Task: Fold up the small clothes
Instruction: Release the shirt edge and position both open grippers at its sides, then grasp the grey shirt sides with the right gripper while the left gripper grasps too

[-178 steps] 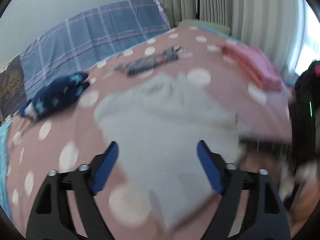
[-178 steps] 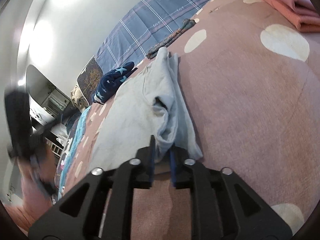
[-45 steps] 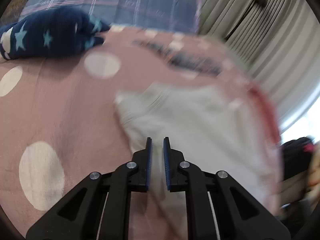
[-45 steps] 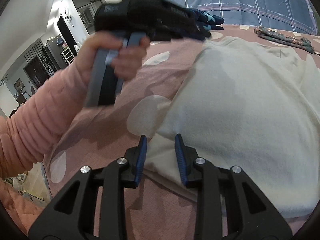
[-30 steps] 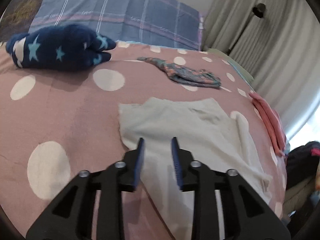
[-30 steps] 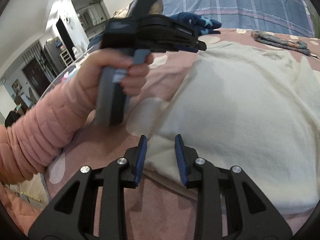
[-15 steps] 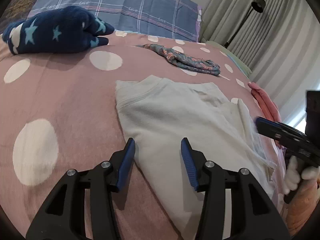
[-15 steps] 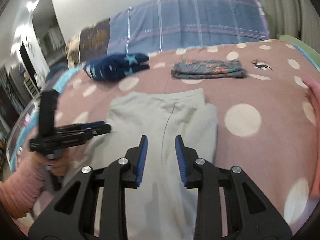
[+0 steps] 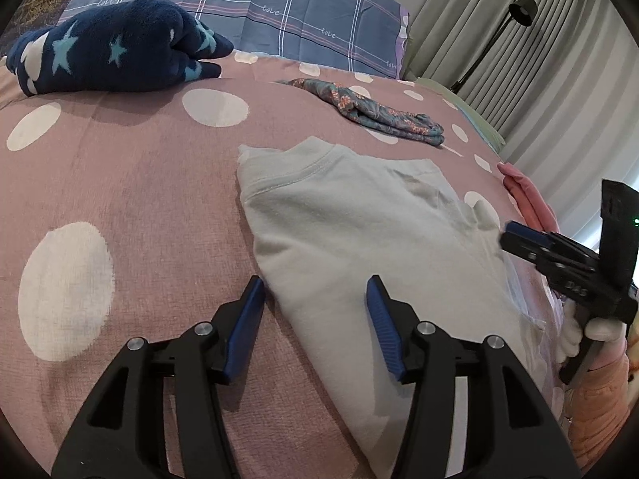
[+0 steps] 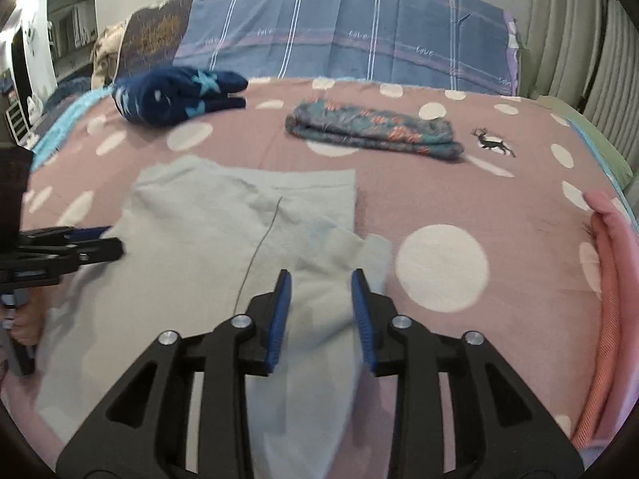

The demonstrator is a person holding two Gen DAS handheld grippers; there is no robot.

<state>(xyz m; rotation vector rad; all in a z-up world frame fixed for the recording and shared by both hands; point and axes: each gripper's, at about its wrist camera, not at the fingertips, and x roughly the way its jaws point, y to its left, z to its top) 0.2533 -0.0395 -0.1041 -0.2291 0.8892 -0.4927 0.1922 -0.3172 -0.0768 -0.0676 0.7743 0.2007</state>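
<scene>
Left wrist view: the left gripper hangs spread over the pale grey fleece top's folded edge. The right gripper, jaws apart, holds nothing. Pinching one layer only could pull the fold open.

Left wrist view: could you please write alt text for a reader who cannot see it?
The open left gripper hovers at the near edge of a pale shirt lying flat on a pink dotted bedspread, its jaws wide apart. The right gripper reaches in from the right, and a navy star garment, a floral cloth and a plaid pillow lie behind.
</scene>
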